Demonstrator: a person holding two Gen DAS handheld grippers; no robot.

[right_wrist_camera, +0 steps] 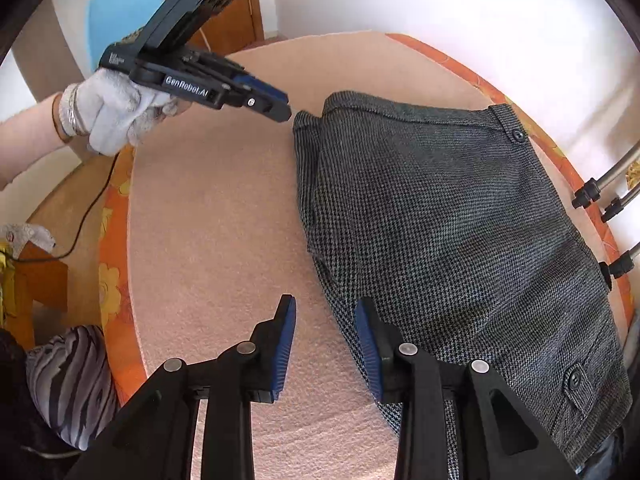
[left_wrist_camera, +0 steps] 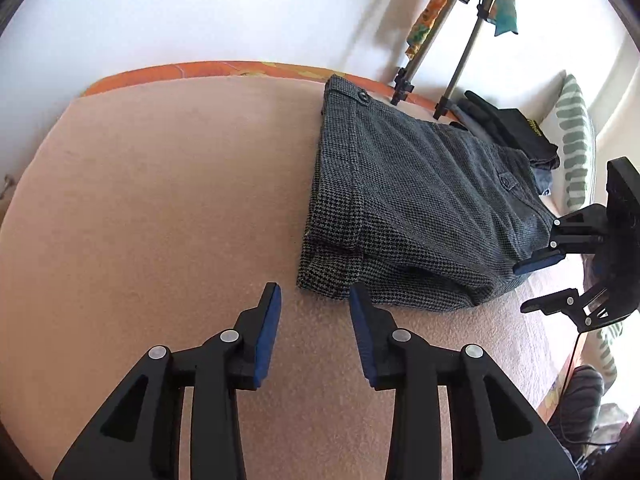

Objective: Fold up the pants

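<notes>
Grey houndstooth pants (left_wrist_camera: 416, 200) lie folded into a compact stack on the pink padded surface (left_wrist_camera: 168, 200), waistband with a button toward the far edge. They also show in the right wrist view (right_wrist_camera: 460, 232). My left gripper (left_wrist_camera: 314, 300) is open and empty, hovering just short of the stack's near left corner. My right gripper (right_wrist_camera: 326, 312) is open and empty at the stack's near edge, one fingertip over the cloth. The right gripper also shows in the left wrist view (left_wrist_camera: 540, 280). The left gripper shows in the right wrist view (right_wrist_camera: 280, 108), held by a gloved hand.
Tripod legs (left_wrist_camera: 452, 80) stand at the far edge by the wall. A pile of dark clothes (left_wrist_camera: 516, 132) and a striped cushion (left_wrist_camera: 576, 140) lie beyond the pants. An orange flowered cover (right_wrist_camera: 112, 280) rims the surface. A blue chair (right_wrist_camera: 120, 12) stands behind.
</notes>
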